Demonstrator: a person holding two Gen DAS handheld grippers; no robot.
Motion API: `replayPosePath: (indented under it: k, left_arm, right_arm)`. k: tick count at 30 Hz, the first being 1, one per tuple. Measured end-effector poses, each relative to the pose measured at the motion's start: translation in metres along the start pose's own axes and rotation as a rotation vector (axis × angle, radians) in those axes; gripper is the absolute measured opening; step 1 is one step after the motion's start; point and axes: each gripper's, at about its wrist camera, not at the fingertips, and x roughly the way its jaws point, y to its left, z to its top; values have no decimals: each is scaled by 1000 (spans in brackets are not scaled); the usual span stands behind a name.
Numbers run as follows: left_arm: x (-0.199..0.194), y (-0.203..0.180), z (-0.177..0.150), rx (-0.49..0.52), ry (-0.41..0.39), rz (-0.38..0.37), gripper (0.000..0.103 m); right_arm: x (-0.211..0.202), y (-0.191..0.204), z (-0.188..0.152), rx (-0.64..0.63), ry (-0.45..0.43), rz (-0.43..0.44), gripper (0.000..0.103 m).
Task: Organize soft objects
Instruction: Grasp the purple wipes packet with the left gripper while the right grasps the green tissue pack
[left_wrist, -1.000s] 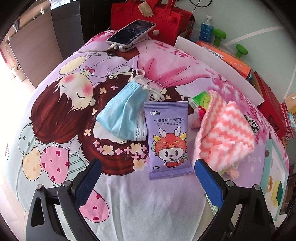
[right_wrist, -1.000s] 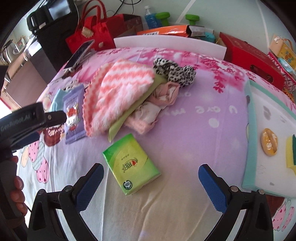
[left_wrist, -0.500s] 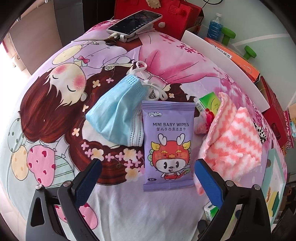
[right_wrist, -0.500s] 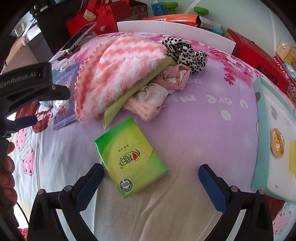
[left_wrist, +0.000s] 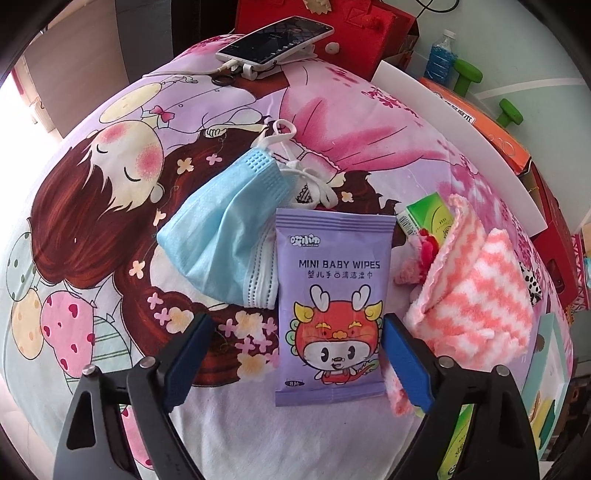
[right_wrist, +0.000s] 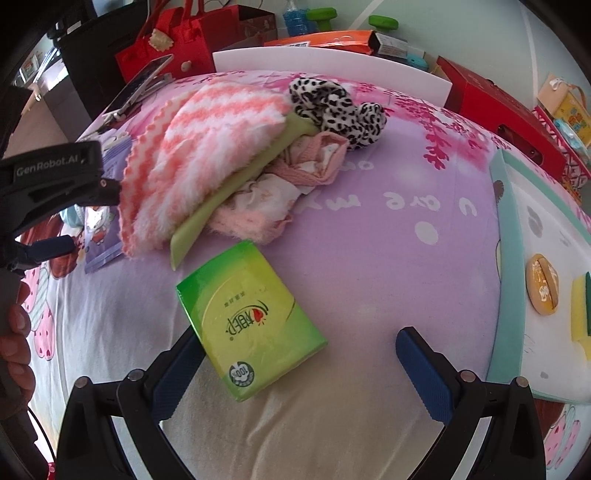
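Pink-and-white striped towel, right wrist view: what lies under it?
Under the pink-and-white striped towel a light green cloth pokes out, lying over crumpled pink fabric. How far either reaches beneath, and whether anything else is buried there, stays covered.

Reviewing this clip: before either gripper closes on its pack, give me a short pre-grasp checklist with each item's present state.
1. Left gripper jaws open, just been closing: ok.
2. Baby wipes pack between the left fingers: ok; the right finger sits at the pack's edge, contact cannot tell.
3. Blue face mask clear of the wipes: not ok, its edge meets the pack's side.
4. Striped towel clear of the left gripper's right finger: not ok, it crowds the finger.
5. Right gripper open: ok.
6. Green tissue pack centred between the right fingers: not ok, it lies toward the left finger.
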Motion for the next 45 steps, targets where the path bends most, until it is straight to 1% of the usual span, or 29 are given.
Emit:
replayPosePath:
  k: [2,3,5,6,8,10,14,20,23,25,30,32,34,40,45]
  left_arm:
    - [1,-2,1,2,0,-8,81]
    - [1,-2,1,2,1,-13,80]
    - [0,-2,1,1,1,-19,72]
    - [0,-2,1,0,2,-26,71]
    - [-2,-2,-1,-2,1,-29,61]
    - [-4,-1,-2,-5,0,-31,55]
    - [-5,2,-2,-21,-2,-41,53]
    - [-10,6,-3,-25,-10,-53,52]
    - [-14,7,-3,-29,-20,-62,52]
    - [-18,8,-4,-31,-30,-69,52]
    - [-27,12,-4,-36,-59,-83,52]
    - [-30,12,-4,-37,-66,-87,52]
    - [-32,13,-4,-40,-69,-92,52]
    - [-35,13,-4,-39,-76,-102,52]
    - [-43,12,-3,-40,-96,-112,52]
  right_arm:
    - [0,-5,1,18,-4,1,103]
    - [0,-7,1,25,-6,2,103]
    - [0,-12,2,38,-8,-2,103]
    - [0,-14,2,44,-10,-2,103]
    - [-2,-16,4,42,-28,2,103]
    - [-3,-14,6,31,-45,4,103]
    - [-5,-7,8,4,-64,40,103]
    - [-5,7,5,-46,-74,38,103]
    - [-4,9,5,-54,-81,35,97]
    - [-2,7,7,-53,-84,34,91]
    - [-3,0,7,-36,-89,32,82]
    - [-4,-3,8,-27,-91,33,80]
    - [-5,-7,8,-19,-89,32,73]
    - [-8,-19,6,26,-78,34,67]
    - [-10,-27,4,51,-74,37,64]
